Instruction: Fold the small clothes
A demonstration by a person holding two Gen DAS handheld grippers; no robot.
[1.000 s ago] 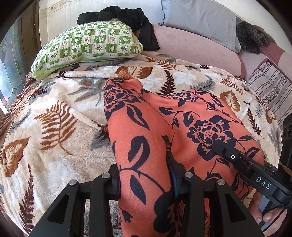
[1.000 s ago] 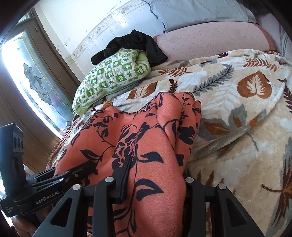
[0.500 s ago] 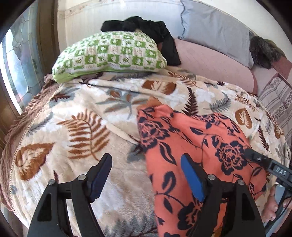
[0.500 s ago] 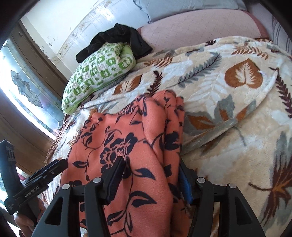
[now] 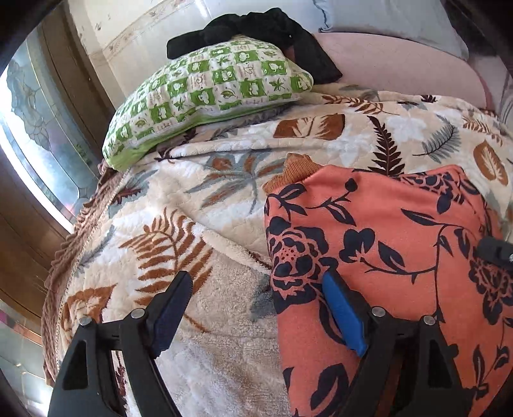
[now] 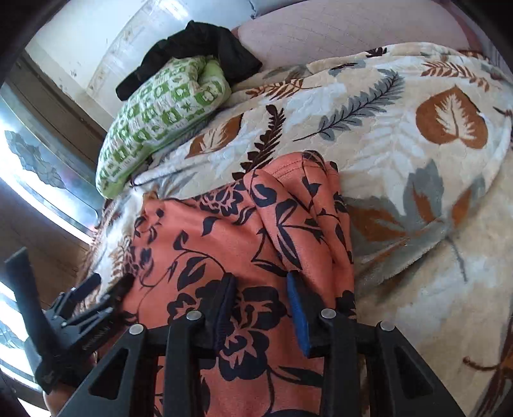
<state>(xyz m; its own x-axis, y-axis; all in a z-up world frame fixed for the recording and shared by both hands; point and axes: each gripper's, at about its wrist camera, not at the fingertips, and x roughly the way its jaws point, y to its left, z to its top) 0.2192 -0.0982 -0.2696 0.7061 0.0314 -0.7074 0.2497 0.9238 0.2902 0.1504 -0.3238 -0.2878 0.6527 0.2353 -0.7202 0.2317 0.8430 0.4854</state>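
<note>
An orange garment with dark floral print (image 5: 384, 240) lies folded on the leaf-patterned blanket (image 5: 160, 224). My left gripper (image 5: 256, 282) hangs just above the garment's left edge. Its jaws are wide and still opening, one finger over the blanket and the blue-padded one over the cloth, gripping nothing. In the right wrist view the garment (image 6: 208, 240) shows bunched folds along its right side. There my right gripper (image 6: 260, 280) is closing, and cloth fills the gap between its pads. The left gripper's body (image 6: 80, 304) shows at the lower left of that view.
A green-and-white checked pillow (image 5: 208, 86) lies at the head of the bed with a black garment (image 5: 256, 29) on top. A pink padded cushion (image 5: 400, 70) runs behind. A window (image 5: 32, 128) and wood frame stand to the left. The blanket (image 6: 416, 192) spreads right of the garment.
My left gripper let go of the garment, opened wide and slid to its left edge. The right gripper widened, then narrowed again on the cloth. The garment now lies flatter.
</note>
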